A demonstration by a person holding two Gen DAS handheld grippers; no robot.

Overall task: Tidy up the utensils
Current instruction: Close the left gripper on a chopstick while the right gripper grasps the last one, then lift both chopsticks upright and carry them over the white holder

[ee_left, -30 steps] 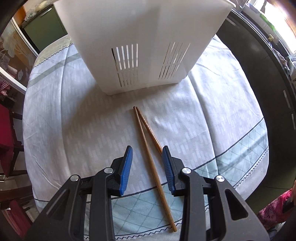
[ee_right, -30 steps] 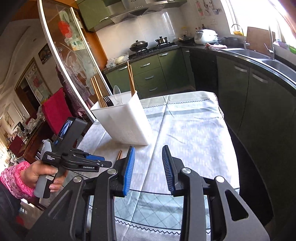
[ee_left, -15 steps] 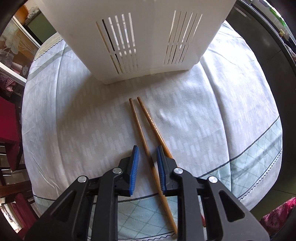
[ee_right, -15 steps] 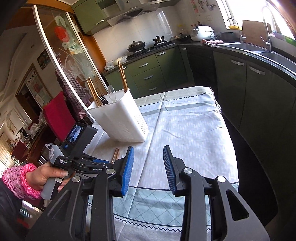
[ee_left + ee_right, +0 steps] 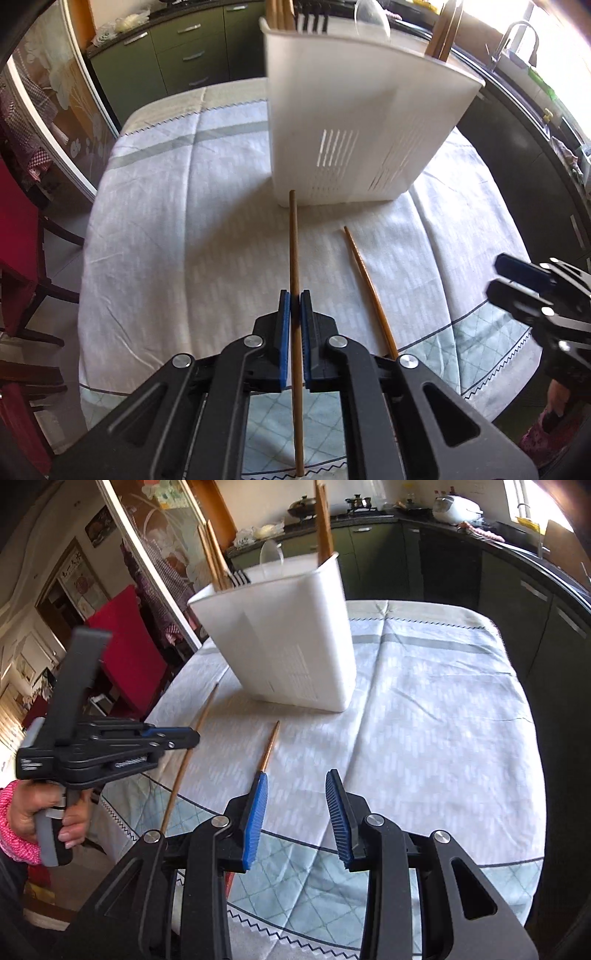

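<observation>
Left gripper (image 5: 294,301) fingers clamp one chopstick (image 5: 294,240); right gripper (image 5: 295,794) fingers stand apart, empty.

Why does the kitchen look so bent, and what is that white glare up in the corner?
Left wrist view: a fisheye lens bows the table edge and leans the white bin; window light washes out the top right corner, and the right claw is smeared by motion. Right wrist view: the same curving, glare at the top right, and a blurred left claw.

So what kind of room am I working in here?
Most likely a home kitchen with a dining table: green cabinets under a counter, a wok on the stove, a rice cooker, and a clothed table.
</observation>
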